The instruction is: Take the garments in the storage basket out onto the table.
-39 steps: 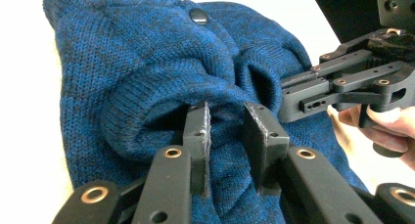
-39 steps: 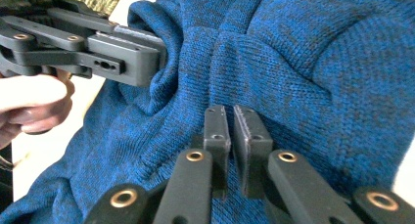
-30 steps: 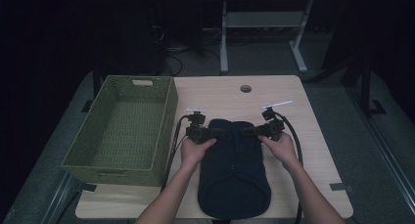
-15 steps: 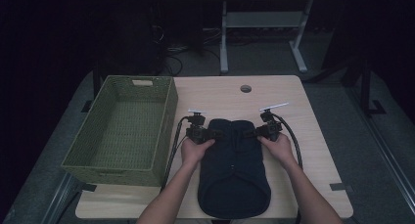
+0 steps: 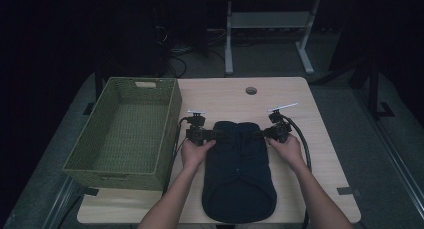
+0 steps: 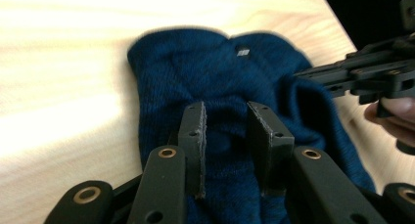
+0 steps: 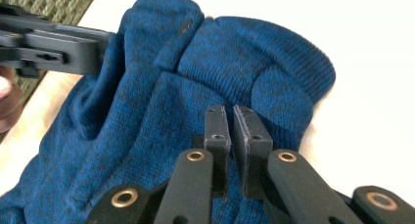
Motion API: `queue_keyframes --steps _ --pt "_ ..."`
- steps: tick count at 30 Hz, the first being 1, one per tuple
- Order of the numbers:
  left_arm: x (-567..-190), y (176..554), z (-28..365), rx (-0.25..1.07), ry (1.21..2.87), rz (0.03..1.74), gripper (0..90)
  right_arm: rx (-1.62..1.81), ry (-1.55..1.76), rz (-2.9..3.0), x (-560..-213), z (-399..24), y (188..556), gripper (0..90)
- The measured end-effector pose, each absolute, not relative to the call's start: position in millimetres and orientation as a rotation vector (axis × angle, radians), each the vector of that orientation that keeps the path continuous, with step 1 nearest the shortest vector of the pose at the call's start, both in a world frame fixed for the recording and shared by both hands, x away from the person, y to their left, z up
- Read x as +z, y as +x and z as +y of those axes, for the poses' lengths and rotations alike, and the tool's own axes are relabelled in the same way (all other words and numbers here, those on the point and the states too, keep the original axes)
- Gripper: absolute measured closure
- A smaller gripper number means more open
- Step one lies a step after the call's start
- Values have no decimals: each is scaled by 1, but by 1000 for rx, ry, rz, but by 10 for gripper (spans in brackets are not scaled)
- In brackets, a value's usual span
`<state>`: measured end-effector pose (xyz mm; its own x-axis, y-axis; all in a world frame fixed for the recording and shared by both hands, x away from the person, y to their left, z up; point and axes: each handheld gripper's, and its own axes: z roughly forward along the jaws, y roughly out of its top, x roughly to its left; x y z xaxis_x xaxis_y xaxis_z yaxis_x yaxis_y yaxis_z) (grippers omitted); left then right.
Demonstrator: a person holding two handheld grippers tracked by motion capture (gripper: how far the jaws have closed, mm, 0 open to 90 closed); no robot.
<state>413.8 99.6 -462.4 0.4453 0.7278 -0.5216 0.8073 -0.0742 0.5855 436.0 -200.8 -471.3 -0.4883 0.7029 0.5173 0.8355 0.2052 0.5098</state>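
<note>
A dark blue knitted sweater (image 5: 239, 174) lies folded on the wooden table (image 5: 225, 96), its far end between my two grippers. My left gripper (image 5: 219, 135) lies level at the sweater's left far corner. In the left gripper view its jaws (image 6: 226, 106) stand a little apart with a thick fold of sweater (image 6: 205, 72) bunched between the pads; they have just eased open slightly. My right gripper (image 5: 258, 135) is at the right far corner. In the right gripper view its jaws (image 7: 231, 109) are nearly together, pinching the knit (image 7: 220, 62).
A green woven basket (image 5: 115, 176) stands to the left of the sweater, close to my left hand. A round cable hole (image 5: 251, 90) sits at the far middle of the table. Cables trail from both grippers along the sweater's sides.
Both hands have stayed almost in place at the sweater's far corners. The far edge of the sweater looks slightly more bunched inward.
</note>
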Motion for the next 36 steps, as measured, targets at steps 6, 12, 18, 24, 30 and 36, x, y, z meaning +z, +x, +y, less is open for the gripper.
queue_keyframes --steps 6,12,18,24,30,36 --pt "-464 409 98 -98 1840 1308 695 -1165 -1468 -2302 -475 -204 432 861" --pt "-464 403 97 -98 1861 1288 704 -1175 -1459 -2290 -477 -208 423 872" --pt "-458 396 97 -96 1882 1264 681 -1156 -1448 -2299 -474 -208 416 822" --pt "-444 403 103 -54 1834 1270 661 -1207 -1470 -2315 -449 -211 418 770" --pt "-448 414 110 -61 1809 1328 653 -1170 -1534 -2338 -446 -219 428 695" --pt "-457 419 112 -81 1815 1360 630 -1123 -1565 -2314 -456 -225 431 644"
